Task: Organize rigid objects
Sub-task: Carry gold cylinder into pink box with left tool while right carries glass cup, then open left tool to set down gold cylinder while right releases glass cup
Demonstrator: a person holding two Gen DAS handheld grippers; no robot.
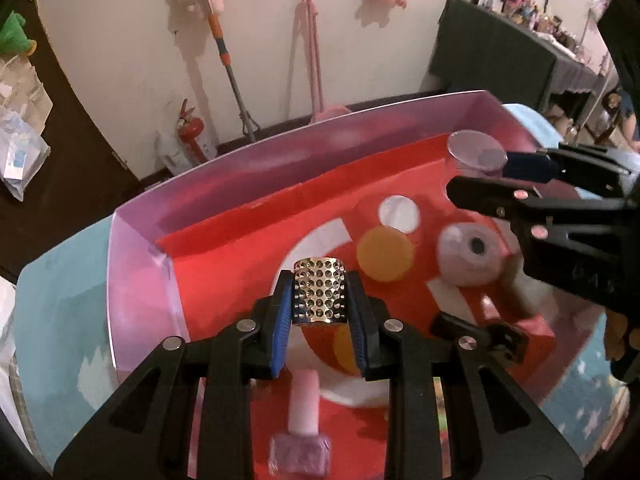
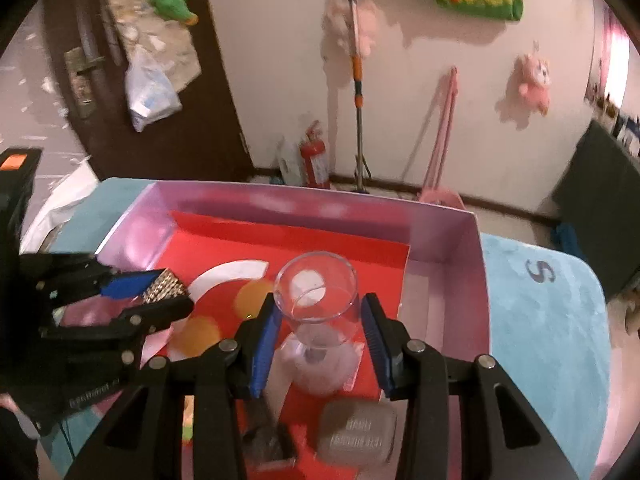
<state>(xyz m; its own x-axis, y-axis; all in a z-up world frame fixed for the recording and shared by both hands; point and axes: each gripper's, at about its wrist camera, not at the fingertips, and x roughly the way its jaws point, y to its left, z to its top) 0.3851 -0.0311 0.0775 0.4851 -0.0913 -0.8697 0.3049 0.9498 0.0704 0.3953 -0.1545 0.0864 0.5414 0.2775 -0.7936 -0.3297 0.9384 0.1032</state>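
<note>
Between the left fingers (image 1: 285, 316): studded gold cylinder (image 1: 319, 291), clamped fast on both flanks, held above the red floor of the pink box (image 1: 280, 152). Between the right fingers (image 2: 266, 340): clear glass cup (image 2: 316, 292), pads close on either side, contact likely but not certain. Below: nail polish bottle (image 1: 302, 436), grey case (image 2: 356, 432), tape roll (image 1: 472, 254) already inside. Best lowered into bare red patches, apart from one another; cup kept upright, release only once seated. Box on the blue-covered worktop (image 2: 540, 320).
</note>
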